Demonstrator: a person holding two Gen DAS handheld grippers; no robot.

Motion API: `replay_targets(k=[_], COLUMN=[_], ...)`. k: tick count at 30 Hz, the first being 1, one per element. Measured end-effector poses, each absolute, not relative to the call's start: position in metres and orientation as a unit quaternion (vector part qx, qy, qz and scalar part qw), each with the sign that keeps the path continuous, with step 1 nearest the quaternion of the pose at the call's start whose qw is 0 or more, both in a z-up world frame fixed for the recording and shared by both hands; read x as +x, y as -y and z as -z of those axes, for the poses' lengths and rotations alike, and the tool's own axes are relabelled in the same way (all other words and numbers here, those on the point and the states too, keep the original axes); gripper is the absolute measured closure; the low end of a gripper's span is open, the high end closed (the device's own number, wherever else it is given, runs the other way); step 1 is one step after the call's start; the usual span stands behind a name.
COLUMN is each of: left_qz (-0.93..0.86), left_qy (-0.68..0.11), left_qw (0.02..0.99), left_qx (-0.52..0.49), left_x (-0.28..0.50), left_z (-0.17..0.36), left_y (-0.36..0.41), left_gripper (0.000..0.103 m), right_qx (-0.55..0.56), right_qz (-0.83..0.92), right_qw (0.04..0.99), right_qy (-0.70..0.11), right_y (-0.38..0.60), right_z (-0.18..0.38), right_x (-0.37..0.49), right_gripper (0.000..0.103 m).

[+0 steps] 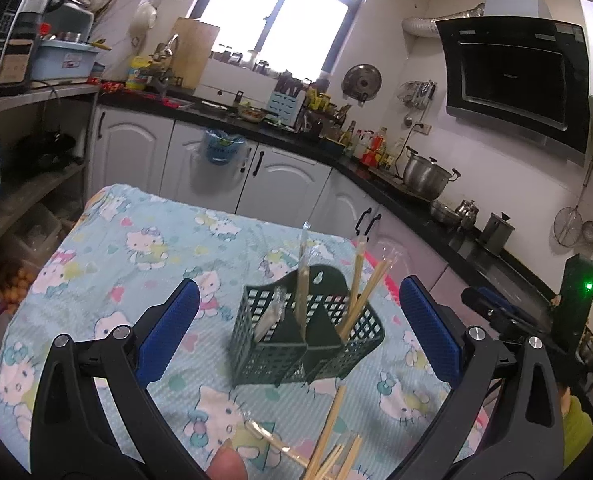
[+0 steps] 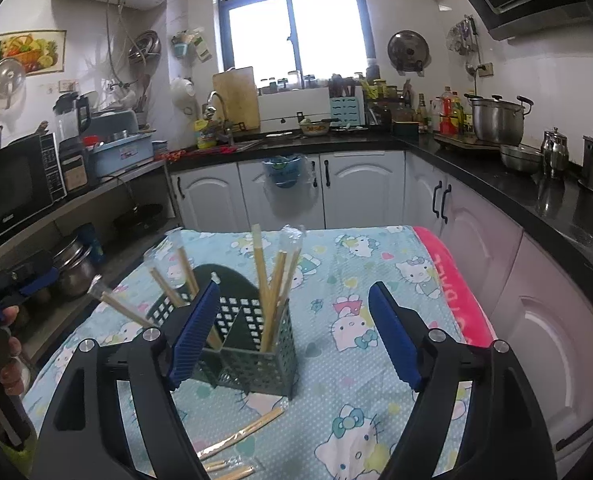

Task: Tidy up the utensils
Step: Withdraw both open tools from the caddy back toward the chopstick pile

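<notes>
A dark green slotted utensil holder [image 1: 296,344] stands on the Hello Kitty tablecloth [image 1: 128,248], also in the right wrist view [image 2: 252,356]. Wrapped wooden chopsticks [image 1: 302,280] stand in its compartments [image 2: 274,280]. More wrapped chopsticks lie on the cloth in front [image 1: 332,452] [image 2: 240,432]. My left gripper [image 1: 298,336] is open, its blue pads either side of the holder, above it and empty. My right gripper [image 2: 292,336] is open and empty, with the holder near its left pad [image 2: 194,332]. The right gripper shows at the right of the left view [image 1: 492,308].
A pink towel [image 2: 452,292] runs along the table's right edge. White cabinets [image 2: 356,188] and a black counter [image 2: 516,184] with pots surround the table. Shelves with pans and a microwave [image 2: 12,184] stand at the left.
</notes>
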State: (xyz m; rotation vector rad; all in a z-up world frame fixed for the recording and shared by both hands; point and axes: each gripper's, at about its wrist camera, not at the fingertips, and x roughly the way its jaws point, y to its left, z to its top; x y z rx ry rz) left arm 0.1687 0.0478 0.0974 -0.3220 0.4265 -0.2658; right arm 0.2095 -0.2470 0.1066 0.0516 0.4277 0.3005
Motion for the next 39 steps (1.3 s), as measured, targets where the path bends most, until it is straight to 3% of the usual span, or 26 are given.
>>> replay_targets(k=[22, 39], left_qz=[0.12, 0.113], left_qy=[-0.273, -0.318], left_qw=[0.944, 0.933], left_qx=[-0.143, -0.127], left_x=[0.145, 0.149], left_z=[-0.053, -0.022], left_y=[-0.05, -0.033], left_gripper=[0.011, 0.011], right_qx=[-0.03, -0.05], right_qz=[-0.199, -0.204], right_qw=[0.948, 0.928], right_qy=[-0.246, -0.307], right_y=[0.21, 0.208], right_z=[-0.084, -0.037], right_x=[0.164, 0.149], right_gripper=[0.028, 0.028])
